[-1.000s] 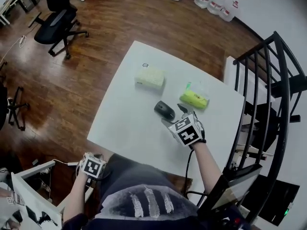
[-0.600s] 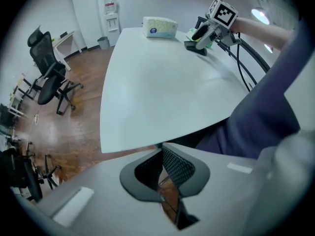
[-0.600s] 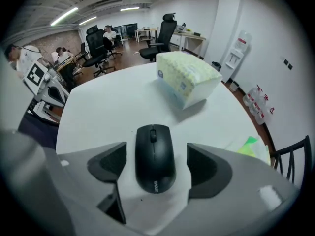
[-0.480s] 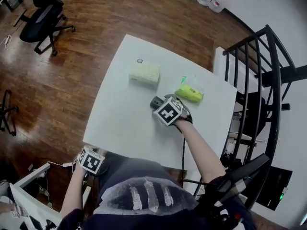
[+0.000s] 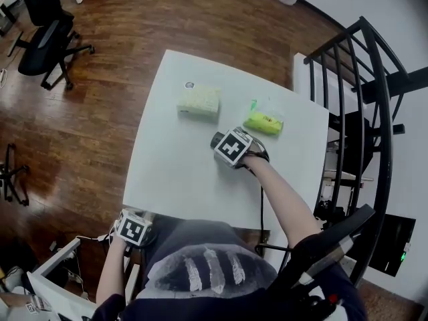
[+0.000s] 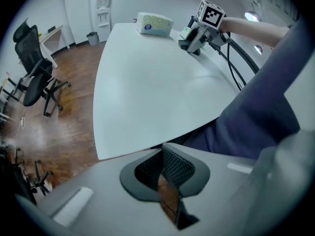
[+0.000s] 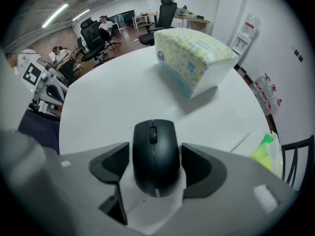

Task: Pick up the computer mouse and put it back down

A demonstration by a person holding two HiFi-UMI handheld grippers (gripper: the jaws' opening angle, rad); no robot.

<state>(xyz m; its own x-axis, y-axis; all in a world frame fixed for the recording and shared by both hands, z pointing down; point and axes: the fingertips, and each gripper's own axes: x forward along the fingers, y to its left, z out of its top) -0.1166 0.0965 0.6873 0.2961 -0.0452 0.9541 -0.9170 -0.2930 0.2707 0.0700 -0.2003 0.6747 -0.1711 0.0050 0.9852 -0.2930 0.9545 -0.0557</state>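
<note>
A black computer mouse (image 7: 155,156) lies on the white table (image 5: 174,172), and only its far edge (image 5: 217,140) peeks out from under my right gripper (image 5: 234,147) in the head view. That gripper points straight down over the mouse. Its jaws are closing, one pad (image 7: 110,163) on each side of the mouse, with slim gaps still showing. My left gripper (image 5: 132,229) hangs below the table's near edge by my lap, its pads (image 6: 172,163) together with nothing between them.
A yellow-patterned tissue pack (image 5: 198,101) lies beyond the mouse. A green packet (image 5: 262,121) in clear wrap sits to the right. A black stair railing (image 5: 361,112) runs along the table's right side. An office chair (image 5: 47,39) stands on the wood floor, far left.
My right gripper came down from the mouse's near right onto the mouse and now straddles it. The left gripper stayed by the table's near edge.
</note>
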